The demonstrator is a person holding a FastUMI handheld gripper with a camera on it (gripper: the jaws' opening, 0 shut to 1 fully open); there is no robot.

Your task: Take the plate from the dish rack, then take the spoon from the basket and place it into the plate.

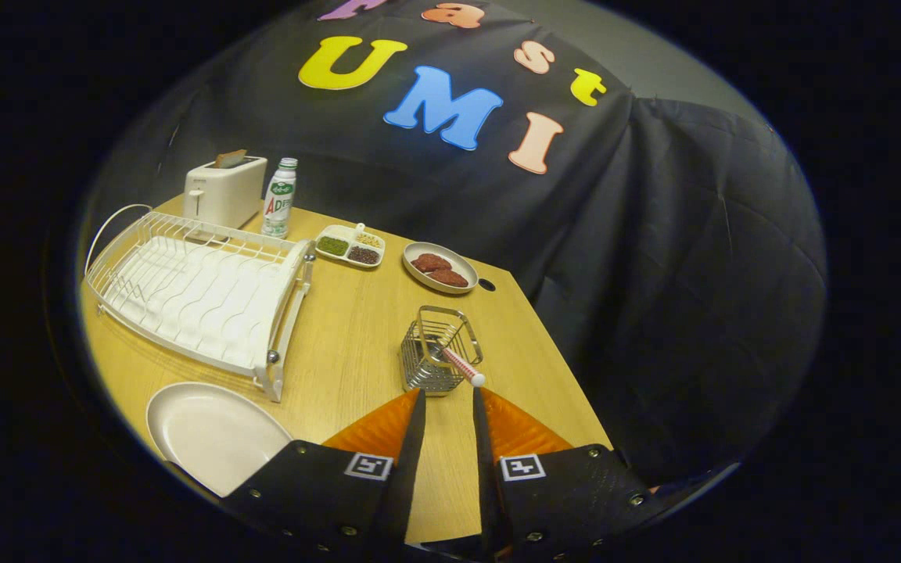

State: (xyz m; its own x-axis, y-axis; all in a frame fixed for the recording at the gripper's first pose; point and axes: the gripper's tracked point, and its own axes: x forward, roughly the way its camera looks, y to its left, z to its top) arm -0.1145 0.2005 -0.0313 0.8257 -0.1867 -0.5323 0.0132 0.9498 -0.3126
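Gripper view: the hand-held gripper [447, 391] hangs over the counter [357, 328] with its fingers parted by a narrow gap, gripping nothing. Just ahead of the fingertips, the spoon [462, 366] leans out of the wire basket [439, 350], its handle end close to the right fingertip. The plate [212, 434] lies near left, beside the empty dish rack [196, 289].
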